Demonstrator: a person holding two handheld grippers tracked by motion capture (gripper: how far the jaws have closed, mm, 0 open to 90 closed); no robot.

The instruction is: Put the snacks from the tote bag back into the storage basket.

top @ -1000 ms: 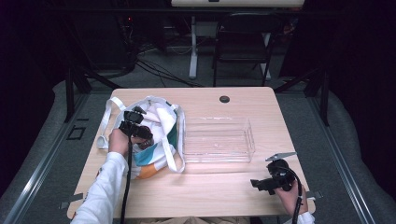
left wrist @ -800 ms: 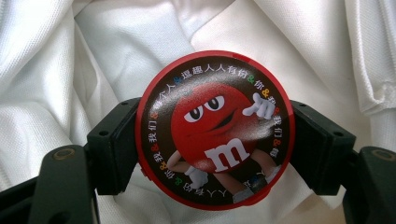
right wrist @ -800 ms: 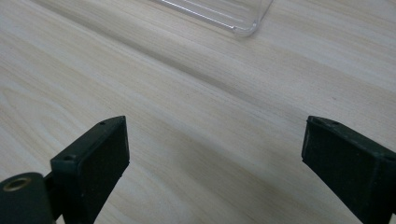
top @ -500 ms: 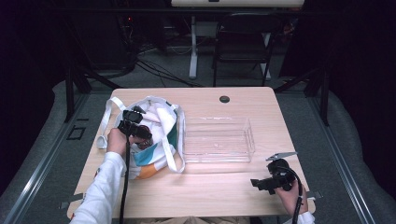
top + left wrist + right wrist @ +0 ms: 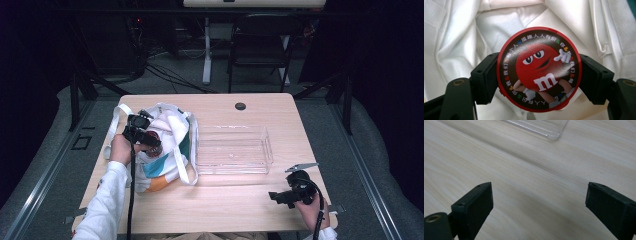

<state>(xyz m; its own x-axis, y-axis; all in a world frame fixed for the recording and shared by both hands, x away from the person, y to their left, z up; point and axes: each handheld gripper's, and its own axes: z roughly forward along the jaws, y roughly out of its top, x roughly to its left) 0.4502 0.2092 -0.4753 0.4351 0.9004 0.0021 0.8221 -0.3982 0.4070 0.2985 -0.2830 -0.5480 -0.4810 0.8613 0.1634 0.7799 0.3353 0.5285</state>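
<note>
A: Starting with the biggest thing, the wooden table (image 5: 220,200) is carrying everything, and the high view is showing its whole top, while the right gripper view is giving just a stretch of wood grain.

B: Next in size, the white tote bag (image 5: 172,135) with teal and orange patches is lying on the table's left part. The left gripper view is looking straight down into its crumpled white lining (image 5: 461,37).

A: Just beside the bag, the clear plastic tray (image 5: 234,149) is sitting near the table's middle. The right gripper view is catching a corner of that tray (image 5: 549,131) at its upper edge.

B: The left gripper (image 5: 145,137) is hanging over the bag's mouth. From above, what it is holding is too small to make out.

A: Its own camera is settling that: the left gripper (image 5: 539,80) is clamping a round red candy tin (image 5: 539,68), one black pad pressing on each side, a red cartoon candy figure on the lid facing the camera.

B: The right gripper (image 5: 287,195) is resting near the table's front right corner, well apart from the bag.

A: In its own view the right gripper (image 5: 537,205) is standing wide apart over bare wood, nothing between the pads.
</note>
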